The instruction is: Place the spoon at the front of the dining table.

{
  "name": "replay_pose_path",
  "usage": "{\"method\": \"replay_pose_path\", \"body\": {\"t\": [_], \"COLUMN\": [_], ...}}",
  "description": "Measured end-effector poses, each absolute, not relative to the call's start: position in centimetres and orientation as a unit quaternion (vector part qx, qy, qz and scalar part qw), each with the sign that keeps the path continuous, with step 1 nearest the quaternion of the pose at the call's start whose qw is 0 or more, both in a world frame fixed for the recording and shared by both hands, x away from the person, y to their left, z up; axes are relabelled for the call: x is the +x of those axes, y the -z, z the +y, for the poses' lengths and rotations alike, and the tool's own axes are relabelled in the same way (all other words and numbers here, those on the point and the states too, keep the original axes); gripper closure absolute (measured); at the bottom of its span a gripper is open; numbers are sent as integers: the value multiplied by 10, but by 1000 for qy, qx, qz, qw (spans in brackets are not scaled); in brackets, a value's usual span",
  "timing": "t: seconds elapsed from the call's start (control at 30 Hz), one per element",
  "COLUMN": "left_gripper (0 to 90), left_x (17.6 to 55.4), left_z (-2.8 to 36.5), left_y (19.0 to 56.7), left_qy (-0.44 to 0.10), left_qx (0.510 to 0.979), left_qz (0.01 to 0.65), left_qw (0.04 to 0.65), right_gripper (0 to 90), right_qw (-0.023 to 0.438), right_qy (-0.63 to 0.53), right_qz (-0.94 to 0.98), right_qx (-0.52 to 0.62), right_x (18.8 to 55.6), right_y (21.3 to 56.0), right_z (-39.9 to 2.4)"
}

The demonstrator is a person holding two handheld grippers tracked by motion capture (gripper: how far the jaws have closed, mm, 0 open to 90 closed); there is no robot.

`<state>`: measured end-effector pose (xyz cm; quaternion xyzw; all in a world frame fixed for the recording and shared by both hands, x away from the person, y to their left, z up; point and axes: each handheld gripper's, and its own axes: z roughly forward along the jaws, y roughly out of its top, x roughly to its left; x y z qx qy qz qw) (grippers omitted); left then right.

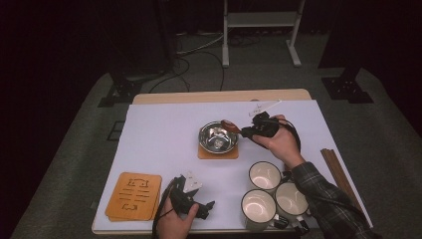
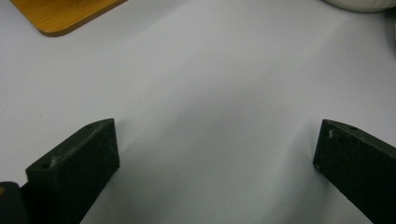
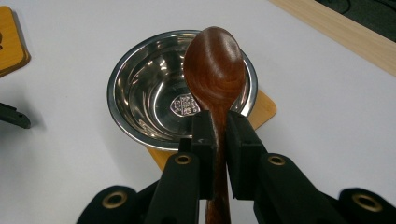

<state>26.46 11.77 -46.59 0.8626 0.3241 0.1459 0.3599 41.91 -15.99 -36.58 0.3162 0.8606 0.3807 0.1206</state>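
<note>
A person's right gripper (image 3: 217,140) clamps the handle of a dark wooden spoon (image 3: 215,70), its bowl poised over the near rim of an empty steel bowl (image 3: 149,98) that sits on a wooden coaster (image 3: 264,109) near the table's centre. At about five o'clock from the steel bowl, three white mugs (image 1: 264,175) cluster together, their pale insides showing nothing. At seven o'clock, the left gripper (image 2: 215,154) rests with jaws spread wide over bare white tabletop (image 2: 201,84), beside stacked wooden coasters (image 1: 134,195).
</note>
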Motion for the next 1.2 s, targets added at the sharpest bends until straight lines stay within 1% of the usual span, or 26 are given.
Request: {"method": "replay_pose_path", "body": {"t": [0.43, 1.2], "left_gripper": [0, 0], "left_x": [265, 264], "left_z": [118, 117], "left_y": [466, 466], "left_qy": [-146, -146], "left_qx": [862, 861], "left_qz": [324, 325], "left_qw": [360, 362], "right_gripper": [818, 818], "right_qw": [118, 113], "right_qy": [-381, -363], "right_qz": [862, 874], "right_qx": [312, 302], "right_x": [424, 436], "right_y": [361, 365], "right_z": [-147, -122]}}
